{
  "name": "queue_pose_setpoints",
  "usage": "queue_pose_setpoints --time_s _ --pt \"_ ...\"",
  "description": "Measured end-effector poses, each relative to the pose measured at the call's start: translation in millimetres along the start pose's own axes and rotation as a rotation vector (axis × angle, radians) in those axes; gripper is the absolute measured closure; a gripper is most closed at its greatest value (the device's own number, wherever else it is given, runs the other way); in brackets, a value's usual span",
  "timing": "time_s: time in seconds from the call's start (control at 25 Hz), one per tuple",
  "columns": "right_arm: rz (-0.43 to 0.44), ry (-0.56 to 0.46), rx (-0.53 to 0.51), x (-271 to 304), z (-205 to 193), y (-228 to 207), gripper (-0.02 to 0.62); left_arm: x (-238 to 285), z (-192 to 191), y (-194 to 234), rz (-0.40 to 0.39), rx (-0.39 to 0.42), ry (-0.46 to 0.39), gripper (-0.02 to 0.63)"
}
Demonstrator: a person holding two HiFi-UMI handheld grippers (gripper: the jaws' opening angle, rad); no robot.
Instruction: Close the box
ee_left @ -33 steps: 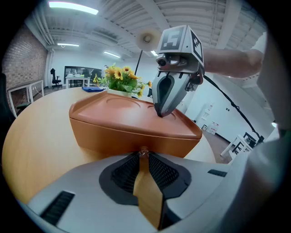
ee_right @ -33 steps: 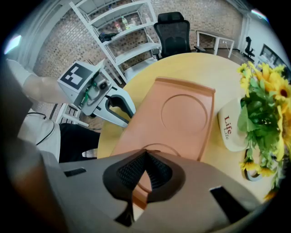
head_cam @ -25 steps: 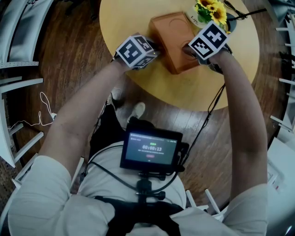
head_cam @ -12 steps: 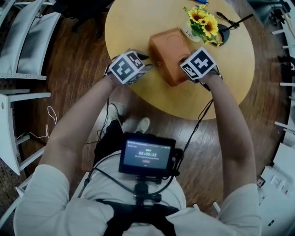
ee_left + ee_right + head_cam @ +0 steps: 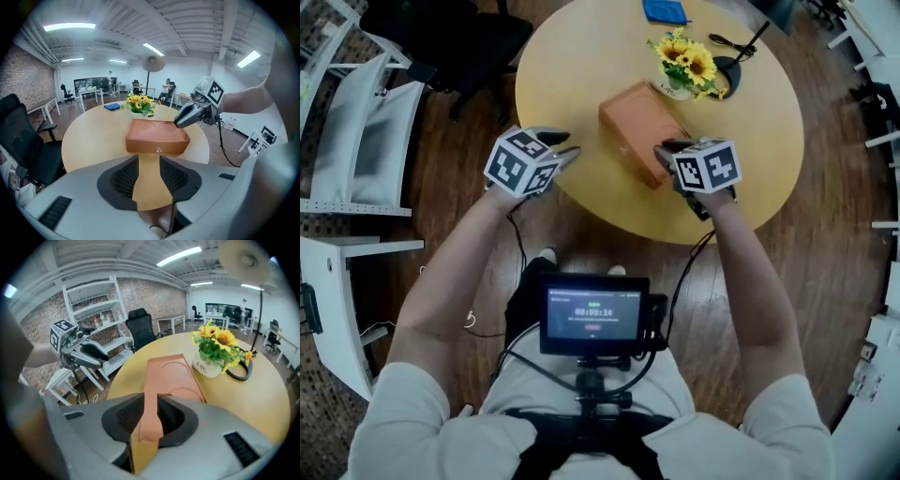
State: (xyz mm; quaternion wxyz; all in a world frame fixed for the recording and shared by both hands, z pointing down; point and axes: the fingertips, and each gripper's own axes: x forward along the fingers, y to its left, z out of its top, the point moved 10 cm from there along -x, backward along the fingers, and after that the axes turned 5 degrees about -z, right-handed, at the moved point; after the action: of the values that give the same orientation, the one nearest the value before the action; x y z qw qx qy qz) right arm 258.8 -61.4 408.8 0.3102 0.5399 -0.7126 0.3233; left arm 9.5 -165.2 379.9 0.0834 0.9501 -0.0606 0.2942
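The brown box (image 5: pixel 639 117) sits on the round wooden table (image 5: pixel 581 66) with its lid down flat; its front with a small knob faces the left gripper view (image 5: pixel 157 138). My left gripper (image 5: pixel 561 145) hangs at the table's left edge, a short way off the box, jaws apart and empty (image 5: pixel 149 161). My right gripper (image 5: pixel 667 150) hovers by the box's near right corner. Its jaws (image 5: pixel 150 420) have just been opening, as have the left ones. The box (image 5: pixel 168 376) shows beyond the gap, and neither pad presses on it.
A white pot of sunflowers (image 5: pixel 682 66) stands just behind the box, with a black lamp base and cable (image 5: pixel 729 67) beside it. A blue cloth (image 5: pixel 664 11) lies at the far edge. A black office chair (image 5: pixel 441 33) stands at the left.
Both grippers have come off the box lid and drawn back, the left one out past the table's left edge. Both pairs of jaws have opened.
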Motion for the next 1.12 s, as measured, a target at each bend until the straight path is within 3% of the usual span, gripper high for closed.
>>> queue_pose_setpoints --time_s 0.16,0.4,0.76,0.96,1.12 --pt "-0.075 -0.09 0.129 -23 -29 21 0.509 -20 2 -4 -0.023 0.034 -0.009 0.46" --pt "-0.258 -0.201 0.28 -54 -58 74 0.508 -44 4 28 -0.139 0.091 -0.049 0.46" --pt "-0.398 -0.322 0.517 -70 -90 197 0.506 -83 -11 49 -0.275 0.188 -0.011 0.46" --pt "-0.459 -0.345 0.57 -92 -115 247 0.506 -89 -15 34 -0.335 0.213 -0.023 0.46" --pt "-0.519 -0.376 0.57 -121 -127 269 0.506 -99 -9 18 -0.339 0.224 -0.069 0.46"
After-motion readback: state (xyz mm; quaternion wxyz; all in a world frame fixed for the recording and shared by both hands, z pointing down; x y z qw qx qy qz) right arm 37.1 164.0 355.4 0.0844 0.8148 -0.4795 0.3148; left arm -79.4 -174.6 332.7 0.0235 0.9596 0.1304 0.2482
